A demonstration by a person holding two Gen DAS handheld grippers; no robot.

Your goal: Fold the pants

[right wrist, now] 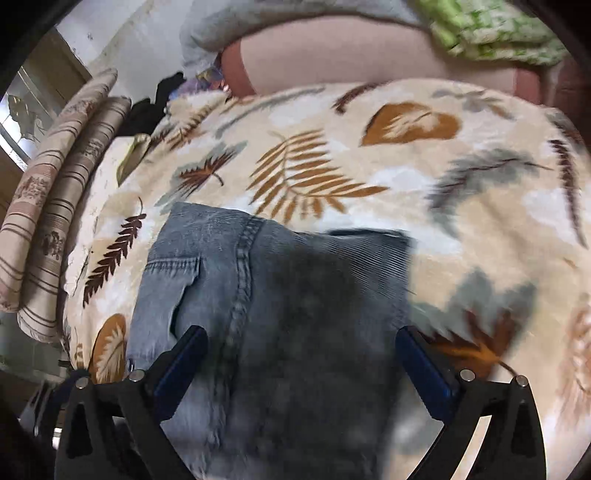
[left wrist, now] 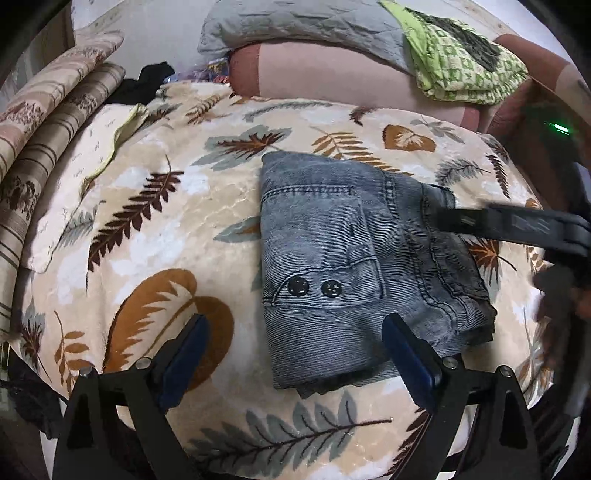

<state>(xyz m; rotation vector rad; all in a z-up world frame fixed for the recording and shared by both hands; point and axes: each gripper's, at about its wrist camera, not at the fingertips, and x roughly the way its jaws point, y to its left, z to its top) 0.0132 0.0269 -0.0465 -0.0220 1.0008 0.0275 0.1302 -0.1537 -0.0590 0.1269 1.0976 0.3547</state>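
The pants (left wrist: 354,266), grey-blue denim, lie folded into a compact stack on the leaf-print blanket (left wrist: 155,229), a little right of its middle as I see it from the left wrist camera. A pocket with two dark snap buttons (left wrist: 314,287) faces up near the stack's near edge, and darker layers show along the right side. My left gripper (left wrist: 295,354) hangs just above the near edge of the stack with its jaws spread wide; one blue-padded finger is over bare blanket, the other over the denim, and nothing is held between them. My right gripper (left wrist: 517,225) comes in from the right, its black fingers reaching over the stack's far right corner. From its own camera the right gripper (right wrist: 301,363) is also spread wide, straddling the dark part of the pants (right wrist: 258,295) with no cloth pinched; I cannot tell whether the fingers touch the fabric.

Beyond the blanket a pink bolster (left wrist: 332,74) lies across the back, with a grey quilted cover (left wrist: 295,22) and a green patterned cloth (left wrist: 461,62) on top. Striped cushions (left wrist: 55,122) stand at the left.
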